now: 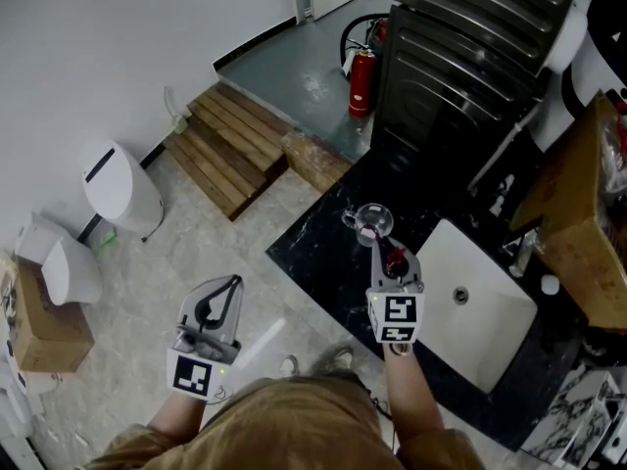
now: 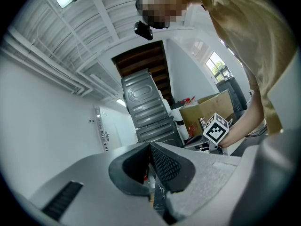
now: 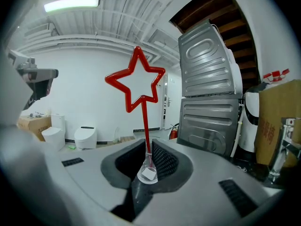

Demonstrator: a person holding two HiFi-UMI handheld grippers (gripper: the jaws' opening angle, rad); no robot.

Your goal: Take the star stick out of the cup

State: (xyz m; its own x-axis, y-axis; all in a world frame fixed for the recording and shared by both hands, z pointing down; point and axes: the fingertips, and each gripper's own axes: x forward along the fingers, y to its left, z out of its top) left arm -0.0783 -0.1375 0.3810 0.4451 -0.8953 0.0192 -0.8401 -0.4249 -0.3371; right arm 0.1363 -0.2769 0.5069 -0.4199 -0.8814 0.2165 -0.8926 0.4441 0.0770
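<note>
Right claw (image 3: 146, 147) tight around one red star stick (image 3: 145, 126), near one clear cup (image 1: 373, 219); left claw (image 2: 149, 148) closed, empty.

We see white walls (image 1: 118, 27), pale floor (image 1: 186, 262), wooden pallet (image 1: 230, 145), black bench (image 1: 313, 253) with white sink (image 1: 490, 333), strip light (image 3: 70, 4) overhead.

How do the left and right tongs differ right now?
Grip: the right tongs are shut on the stem of the red star stick; the left tongs are shut on nothing.
Place: in the head view the right tongs reach over the black counter with their tip by the glass cup; the left tongs hang over the pale floor, off the counter.
Shared: both are closed, and each carries a marker cube.
</note>
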